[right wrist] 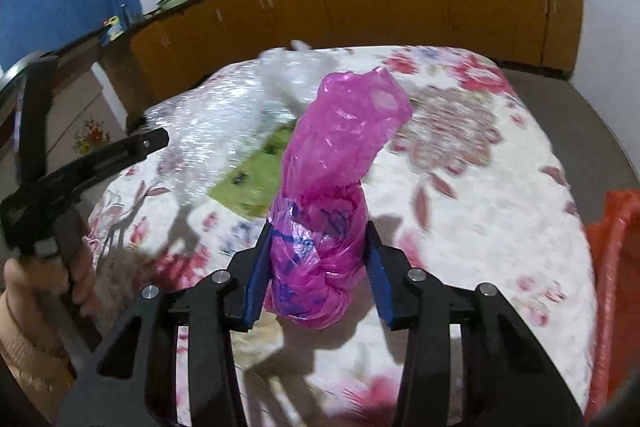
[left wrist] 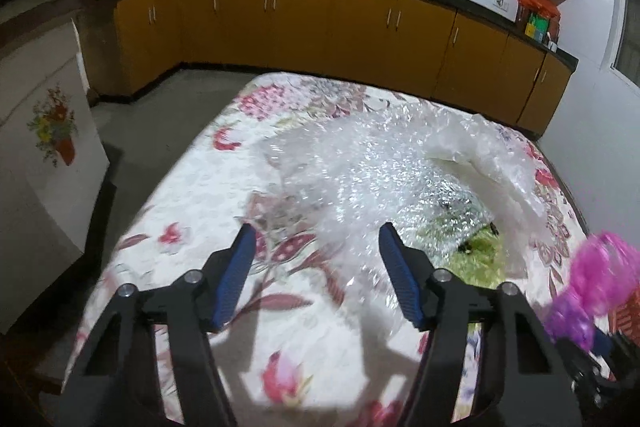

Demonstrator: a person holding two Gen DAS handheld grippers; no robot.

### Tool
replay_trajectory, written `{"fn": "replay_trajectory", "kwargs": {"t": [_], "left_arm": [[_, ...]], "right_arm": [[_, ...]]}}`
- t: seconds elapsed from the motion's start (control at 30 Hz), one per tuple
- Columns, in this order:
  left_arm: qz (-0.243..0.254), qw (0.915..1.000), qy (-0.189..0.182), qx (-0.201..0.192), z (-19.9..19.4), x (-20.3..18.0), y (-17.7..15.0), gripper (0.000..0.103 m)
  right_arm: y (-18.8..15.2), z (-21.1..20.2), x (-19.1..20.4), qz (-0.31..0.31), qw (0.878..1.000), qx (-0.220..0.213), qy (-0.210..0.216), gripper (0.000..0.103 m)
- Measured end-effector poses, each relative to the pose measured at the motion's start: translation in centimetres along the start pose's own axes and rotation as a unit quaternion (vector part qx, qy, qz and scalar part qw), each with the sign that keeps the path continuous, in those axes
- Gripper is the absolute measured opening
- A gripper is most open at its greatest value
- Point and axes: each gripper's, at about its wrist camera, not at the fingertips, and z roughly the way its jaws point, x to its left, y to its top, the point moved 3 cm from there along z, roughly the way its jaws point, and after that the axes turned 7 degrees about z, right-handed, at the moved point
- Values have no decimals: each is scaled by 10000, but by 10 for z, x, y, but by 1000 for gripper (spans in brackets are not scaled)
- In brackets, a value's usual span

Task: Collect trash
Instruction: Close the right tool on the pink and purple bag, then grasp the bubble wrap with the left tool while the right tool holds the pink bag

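A crumpled pink plastic bag (right wrist: 332, 195) stands up between the blue pads of my right gripper (right wrist: 318, 233), which is shut on its lower part; the same pink plastic bag (left wrist: 596, 279) shows blurred at the right edge of the left wrist view. A big sheet of clear bubble wrap (left wrist: 384, 171) lies across the flowered tablecloth (left wrist: 208, 195), over a green packet (left wrist: 476, 259). My left gripper (left wrist: 316, 239) hovers open above the wrap's near edge, nothing pressed between its pads. From the right wrist view the bubble wrap (right wrist: 208, 123) and the left gripper's body (right wrist: 92, 163) sit to the left.
An orange-red bin (right wrist: 612, 267) stands at the table's right edge. A hand and sleeve (right wrist: 36, 307) hold the left tool. Yellow cabinets (left wrist: 320, 27) with a dark counter run behind the table. A white fridge with a flower sticker (left wrist: 52, 131) stands left.
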Motion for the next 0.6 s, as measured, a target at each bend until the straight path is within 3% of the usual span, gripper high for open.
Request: {"fn": "replay_trajectory", "kwargs": {"t": [0.07, 0.17, 0.2, 0.27, 0.6], "left_arm": [[-19, 9999, -25, 116, 13, -3, 3, 55], [-1, 9996, -73, 270, 27, -8, 6, 32], [18, 9995, -99, 308, 31, -9, 6, 18], [70, 9995, -117, 296, 31, -12, 6, 10], [457, 9981, -55, -412, -35, -15, 10, 5]], "right_arm": [[0, -3, -9, 43, 10000, -17, -76, 45], [-1, -5, -19, 89, 9999, -15, -142, 45], [-2, -6, -21, 99, 9998, -11, -161, 45], [-4, -7, -23, 111, 9998, -15, -182, 45], [-3, -24, -25, 168, 9996, -177, -161, 45]]}}
